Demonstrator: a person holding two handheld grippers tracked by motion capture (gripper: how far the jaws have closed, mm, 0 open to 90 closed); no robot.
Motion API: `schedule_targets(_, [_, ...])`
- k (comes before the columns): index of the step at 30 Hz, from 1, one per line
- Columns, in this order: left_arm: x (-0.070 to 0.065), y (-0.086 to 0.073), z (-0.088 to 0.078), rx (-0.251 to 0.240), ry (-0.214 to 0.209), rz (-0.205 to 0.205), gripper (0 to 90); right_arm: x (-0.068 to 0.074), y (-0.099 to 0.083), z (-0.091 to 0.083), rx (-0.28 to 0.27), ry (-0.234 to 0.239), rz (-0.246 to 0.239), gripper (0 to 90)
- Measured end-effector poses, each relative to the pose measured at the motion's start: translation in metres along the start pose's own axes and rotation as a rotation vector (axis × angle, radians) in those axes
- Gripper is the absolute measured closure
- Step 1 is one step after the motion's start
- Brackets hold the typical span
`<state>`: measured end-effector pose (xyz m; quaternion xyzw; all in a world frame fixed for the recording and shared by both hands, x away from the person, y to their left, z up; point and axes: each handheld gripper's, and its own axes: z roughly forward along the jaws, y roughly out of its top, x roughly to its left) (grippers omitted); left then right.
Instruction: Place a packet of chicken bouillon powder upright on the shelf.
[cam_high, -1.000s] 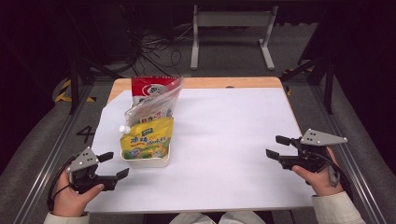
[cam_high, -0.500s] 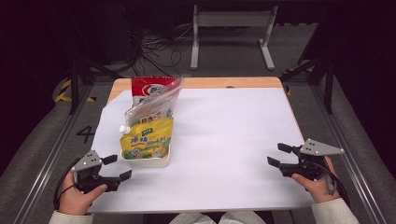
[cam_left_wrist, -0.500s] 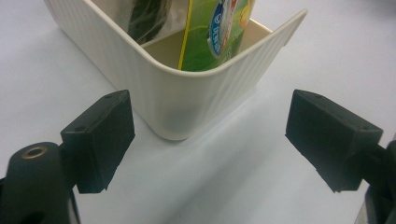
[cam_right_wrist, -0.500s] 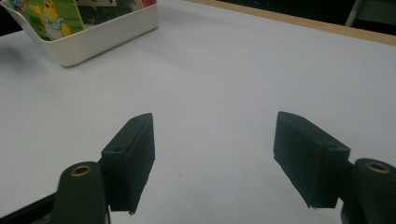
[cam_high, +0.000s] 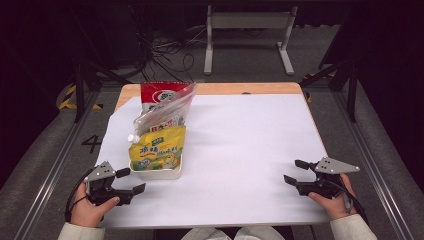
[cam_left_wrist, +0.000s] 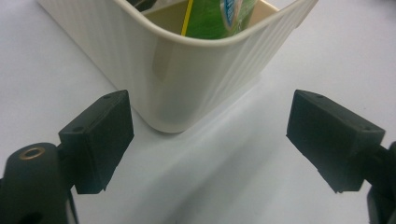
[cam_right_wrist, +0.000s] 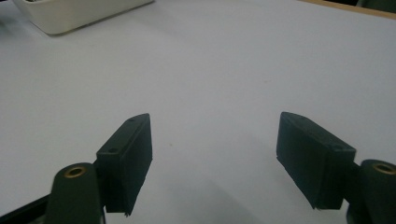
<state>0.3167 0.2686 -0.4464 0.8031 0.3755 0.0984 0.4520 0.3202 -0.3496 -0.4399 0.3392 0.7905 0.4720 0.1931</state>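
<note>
While both of your hands sit low at the near edge of the table, your left gripper (cam_high: 131, 181) rests just in front of the near left corner of the cream ribbed tub (cam_high: 156, 173), with its jaws spread wide and nothing between them. In the left gripper view that rounded corner of the tub (cam_left_wrist: 187, 79) stands just ahead of the gap between the two black pads (cam_left_wrist: 100, 137), close to them but not touching either one. A green and yellow packet (cam_left_wrist: 219, 16) shows over the tub's rim there.

From the high view, the tub sits on the left part of the white table sheet (cam_high: 240, 150), and it holds a yellow snack pouch (cam_high: 157, 148) standing upright at its near end. Behind the pouch leans a clear zip bag with a red and white packet (cam_high: 167, 102) inside, tilted toward the far side of the table.

Your right gripper (cam_high: 296, 171) lies well apart from the tub, on the right side of the sheet, pointing left across the table. Its jaws have just been opening and stand wide, with bare white sheet between them and nothing in their grasp. In the right gripper view the tub (cam_right_wrist: 79, 14) appears far off at the top left corner, and the table's wooden edge (cam_right_wrist: 355, 8) runs along the top right.
</note>
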Motion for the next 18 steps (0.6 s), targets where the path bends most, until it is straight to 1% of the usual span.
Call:
schedule_targets(4, [0.001,-0.002,0.003,0.008,0.007,-0.002,14.3,0.000,-0.006,0.004,0.008,-0.004,0.009,25.7])
schedule_targets(6, [0.002,-0.003,0.005,0.011,0.010,-0.004,13.5,0.000,-0.008,0.006,0.020,-0.014,-0.004,24.8])
schedule_targets(10, [0.002,-0.004,0.009,0.018,0.013,0.003,12.8,0.003,-0.009,0.009,0.036,-0.010,-0.013,24.2])
schedule_targets(15, [0.002,-0.004,0.011,0.020,0.015,0.005,12.4,0.004,-0.009,0.009,0.029,-0.010,-0.016,22.9])
schedule_targets(18, [0.003,-0.004,0.011,0.022,0.026,0.008,11.8,0.004,-0.008,0.008,0.027,-0.008,-0.012,22.8])
